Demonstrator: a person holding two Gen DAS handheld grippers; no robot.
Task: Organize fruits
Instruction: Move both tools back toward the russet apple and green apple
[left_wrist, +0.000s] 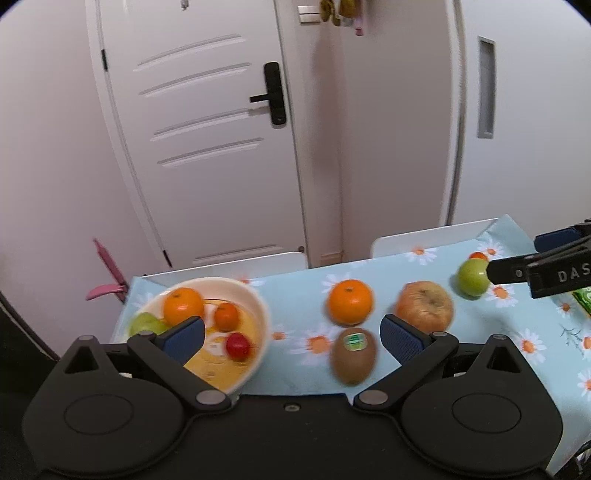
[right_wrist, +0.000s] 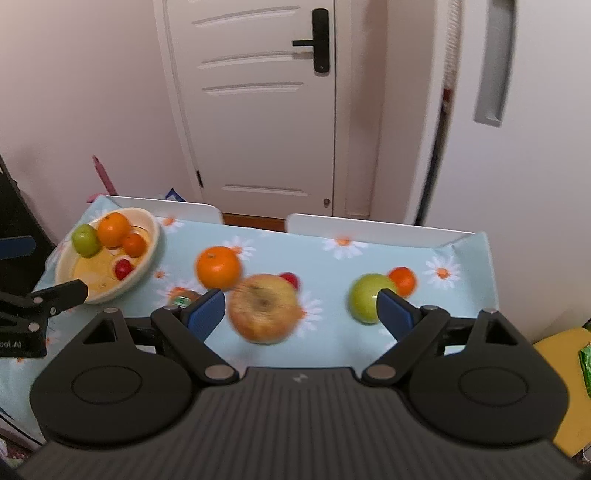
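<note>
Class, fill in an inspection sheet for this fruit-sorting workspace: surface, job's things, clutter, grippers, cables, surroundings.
Surface: table under a light blue daisy-print cloth.
Job's things: bowl holding four fruits; loose on the cloth are an orange, large apple, kiwi, green apple and small orange fruit.
Clutter: green packet at the right edge.
Grippers: left gripper and right gripper both open, empty.
Cables: nothing seen.
Surroundings: white door, pale walls.

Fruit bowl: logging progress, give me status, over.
Both grippers open, empty. Cream fruit bowl holds four fruits. Large yellow-red apple, orange, brown kiwi, green apple on the tablecloth. Nothing blocking.
</note>
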